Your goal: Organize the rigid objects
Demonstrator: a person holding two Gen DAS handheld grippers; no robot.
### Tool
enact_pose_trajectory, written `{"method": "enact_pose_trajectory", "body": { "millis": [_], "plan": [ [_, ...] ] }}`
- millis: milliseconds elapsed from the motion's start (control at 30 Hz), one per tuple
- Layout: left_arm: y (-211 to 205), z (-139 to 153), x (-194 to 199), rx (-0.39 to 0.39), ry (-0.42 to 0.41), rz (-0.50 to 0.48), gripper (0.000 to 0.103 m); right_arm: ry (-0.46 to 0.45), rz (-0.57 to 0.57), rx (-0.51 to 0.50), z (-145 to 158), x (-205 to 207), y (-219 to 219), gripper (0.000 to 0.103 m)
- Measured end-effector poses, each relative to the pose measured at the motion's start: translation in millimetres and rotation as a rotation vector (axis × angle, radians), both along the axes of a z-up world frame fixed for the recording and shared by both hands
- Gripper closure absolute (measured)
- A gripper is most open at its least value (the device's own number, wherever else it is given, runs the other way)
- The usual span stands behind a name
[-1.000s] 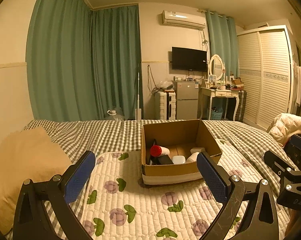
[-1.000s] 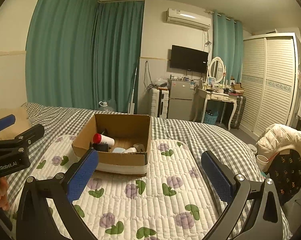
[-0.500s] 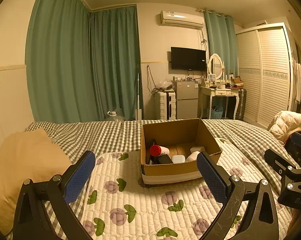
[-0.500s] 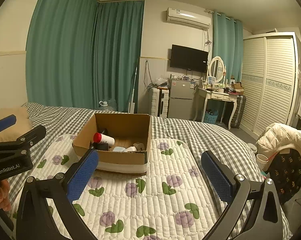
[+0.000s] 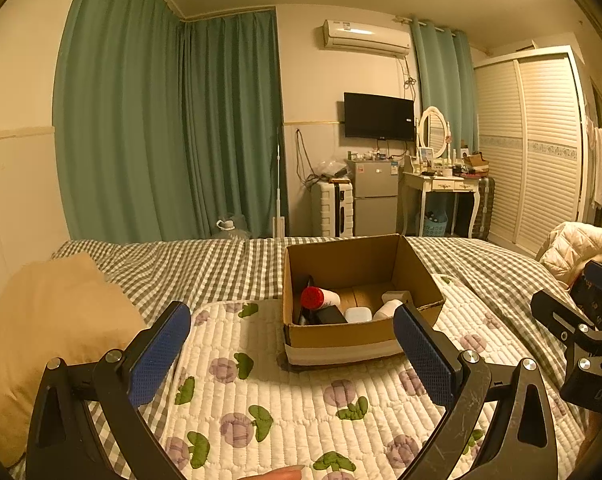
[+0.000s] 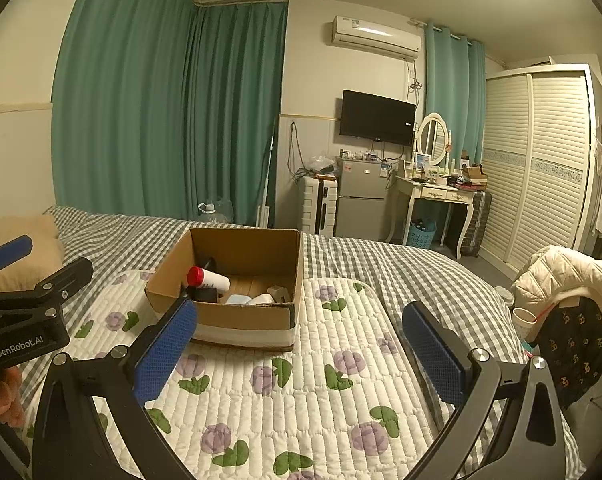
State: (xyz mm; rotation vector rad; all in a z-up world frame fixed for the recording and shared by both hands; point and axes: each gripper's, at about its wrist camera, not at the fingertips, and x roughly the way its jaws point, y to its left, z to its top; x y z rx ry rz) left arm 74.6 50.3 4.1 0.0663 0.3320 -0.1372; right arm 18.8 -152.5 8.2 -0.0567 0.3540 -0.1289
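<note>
An open cardboard box stands on the flowered quilt of a bed. Inside lie a white bottle with a red cap, a black box, a small white case and other pale items. My left gripper hovers open and empty just short of the box. My right gripper is open and empty too, near the box's right corner. Each gripper shows at the edge of the other's view.
A tan pillow lies at the left of the bed on the checked sheet. A chair with a pale jacket and a cup stands at the right. A fridge, a dressing table and a wardrobe line the far wall.
Both views have shifted only slightly; the box sits a touch higher in the left wrist view. The grippers stay open and nothing was picked up.
</note>
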Motion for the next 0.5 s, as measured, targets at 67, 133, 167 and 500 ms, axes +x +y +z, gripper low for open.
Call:
{"method": "enact_pose_trajectory", "body": {
  "millis": [67,133,167,500],
  "plan": [
    [-0.2,-1.0,-0.3,-0.002,0.001,0.000,0.000,0.001,-0.003,-0.004,0.1,-0.1,0.4,0.000],
    [-0.3,-2.2,-0.9,0.000,0.003,-0.002,0.000,0.003,-0.005,-0.006,1.0,-0.2,1.0,0.000],
    [-0.6,-2.7,-1.0,0.002,0.004,-0.002,0.000,0.003,-0.005,-0.006,1.4,0.7,1.4,0.000],
    [0.4,-5.7,-2.2,-0.008,0.010,-0.005,0.000,0.006,-0.007,-0.012,3.5,3.8,2.1,0.000]
  ]
}}
